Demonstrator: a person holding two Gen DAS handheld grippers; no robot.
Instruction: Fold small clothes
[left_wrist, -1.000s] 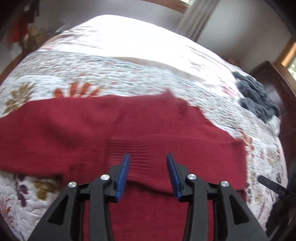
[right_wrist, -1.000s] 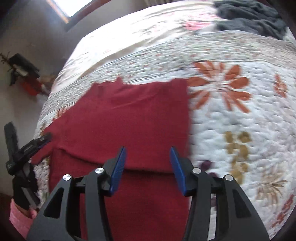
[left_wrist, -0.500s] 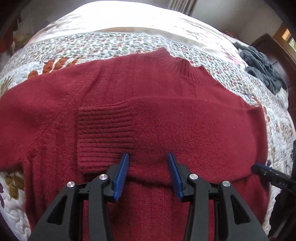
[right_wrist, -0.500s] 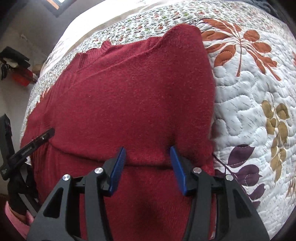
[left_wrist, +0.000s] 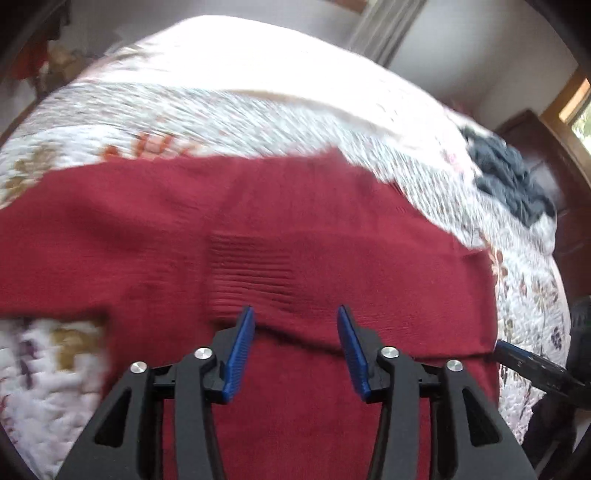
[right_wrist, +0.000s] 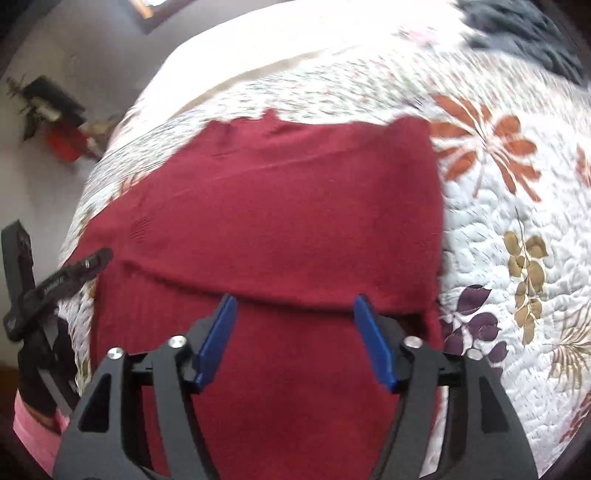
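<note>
You hold the left gripper (left_wrist: 295, 349) and right gripper (right_wrist: 293, 338) wide apart, empty, over the red sweater (right_wrist: 295, 214) (sleeve folded across), likely ready to grip its fold edge

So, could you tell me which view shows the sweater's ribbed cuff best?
The left wrist view: the ribbed cuff lies central on the red sweater, just beyond the open left gripper. The right wrist view shows it only as a small, faint patch near the left edge.
</note>
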